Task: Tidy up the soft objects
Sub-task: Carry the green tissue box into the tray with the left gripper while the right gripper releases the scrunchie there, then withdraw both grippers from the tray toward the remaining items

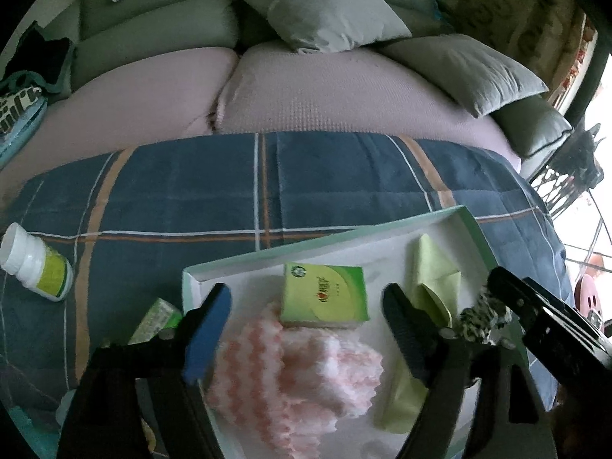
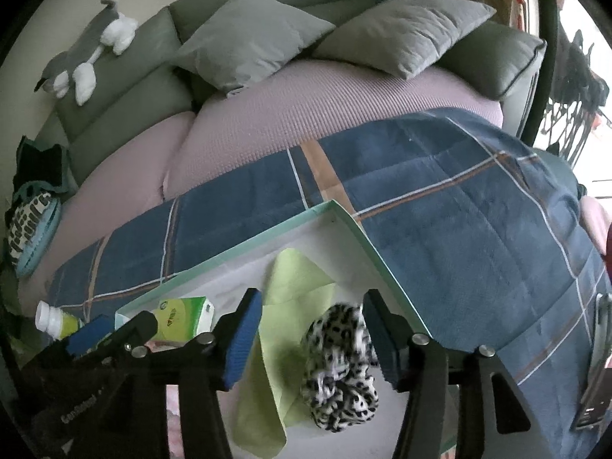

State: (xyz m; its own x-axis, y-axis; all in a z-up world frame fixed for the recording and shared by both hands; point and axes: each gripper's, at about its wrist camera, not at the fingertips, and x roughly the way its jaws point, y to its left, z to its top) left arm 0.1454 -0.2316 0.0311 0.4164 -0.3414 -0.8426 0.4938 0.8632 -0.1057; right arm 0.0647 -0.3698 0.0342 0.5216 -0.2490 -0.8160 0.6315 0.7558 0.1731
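pink-and-white fluffy cloth (image 1: 302,375), lime cloth (image 2: 283,306) and leopard-print scrunchie (image 2: 340,367) lie in the white tray (image 2: 344,225).

Your scene is dim and bluish, lit mostly by daylight from the window (image 1: 596,252) at far right, which blows out white. Fisheye bending curves the sofa (image 2: 267,122) and darkens corners. The leopard-print cloth (image 2: 338,363) looks slightly smeared, perhaps motion blur.

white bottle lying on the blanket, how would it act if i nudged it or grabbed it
The white bottle lies on its side on the blue plaid blanket, so a nudge would probably roll it, though the soft fabric may slow it. It looks like rigid plastic, so a claw should grip it without squashing it. Its smooth round body might slip or twist.
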